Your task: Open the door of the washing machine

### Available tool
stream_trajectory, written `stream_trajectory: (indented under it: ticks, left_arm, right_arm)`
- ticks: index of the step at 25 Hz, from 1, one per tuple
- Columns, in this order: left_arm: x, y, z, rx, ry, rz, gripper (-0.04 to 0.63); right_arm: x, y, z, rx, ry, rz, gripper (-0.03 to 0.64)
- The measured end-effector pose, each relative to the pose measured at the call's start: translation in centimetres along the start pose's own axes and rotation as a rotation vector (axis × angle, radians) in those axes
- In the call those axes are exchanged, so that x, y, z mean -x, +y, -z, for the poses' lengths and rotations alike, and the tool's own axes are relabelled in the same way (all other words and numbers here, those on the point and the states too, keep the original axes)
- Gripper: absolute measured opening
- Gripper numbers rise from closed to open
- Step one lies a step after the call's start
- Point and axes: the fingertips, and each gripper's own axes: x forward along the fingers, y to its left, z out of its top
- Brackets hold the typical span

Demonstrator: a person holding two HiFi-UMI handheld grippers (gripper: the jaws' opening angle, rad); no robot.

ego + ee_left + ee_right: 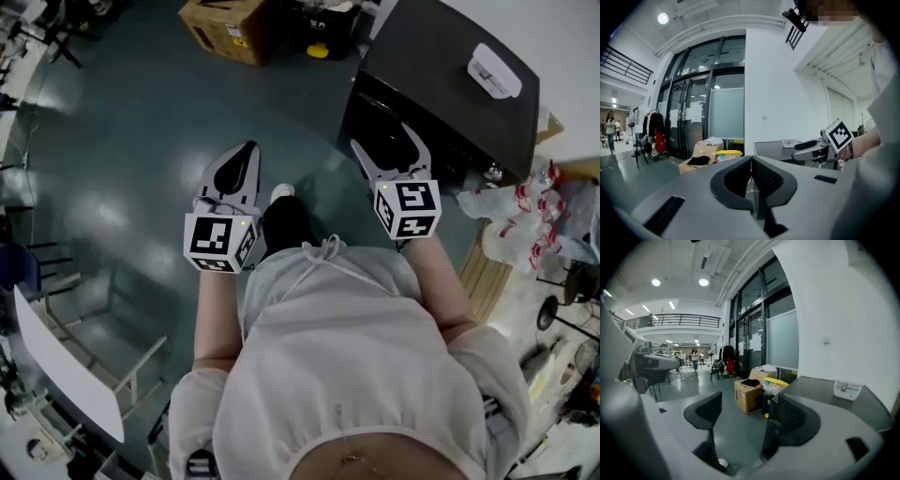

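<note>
- Head view: the washing machine (pixel 450 89) stands ahead and to the person's right, a dark box with a white packet (pixel 494 71) lying on its top. Its front face, where the door (pixel 382 120) looks to be, is turned toward the open floor (pixel 141 159). The right tool (pixel 382 141) hangs just before that front, its jaws apart and pointing at it. The left tool (pixel 246 155) is out over the floor, well apart from the machine. The right side is plainly the nearer one. I cannot make out a handle or which edge carries the hinge.
- Left gripper view: the left tool (pixel 751 161) has its jaws pressed together with nothing between them. The machine's flat top (pixel 773 147) lies ahead and to the right of its line, with the right tool's marker cube (pixel 840 133) further right.
- Right gripper view: the right tool (pixel 747 401) has its jaws spread wide and empty. The machine's top (pixel 825 390) runs along the right, so the door face probably sits below and right of the jaws. A cardboard box (pixel 747 397) stands further ahead on the floor. The reach likely calls for dropping and turning rightward.
</note>
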Motion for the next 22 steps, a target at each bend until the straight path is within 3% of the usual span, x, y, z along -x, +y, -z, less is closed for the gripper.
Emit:
stream_trajectory:
  ticks: [6,12,16,22]
  left_arm:
    - [-10.2,4.1,-1.9,-0.048,0.003,0.227,0.021]
    - [-18.6,5.0,-2.5,-0.089,0.030,0.445,0.021]
    - [-23.6,3.9,-0.8,-0.096,0.076,0.573,0.021]
    - [-28.6,1.9,5.2,-0.086,0.170,0.766,0.021]
  right_arm:
    - [-5.1,-3.7,-0.9,-0.078,0.032,0.200,0.367]
    - [-8.3,-6.7,1.3,-0.191,0.122,0.379,0.362]
    - [-9.6,-8.9,4.9,-0.292,0.210,0.483,0.359]
    - [-10.7,-10.3,13.6,-0.506,0.364,0.644,0.350]
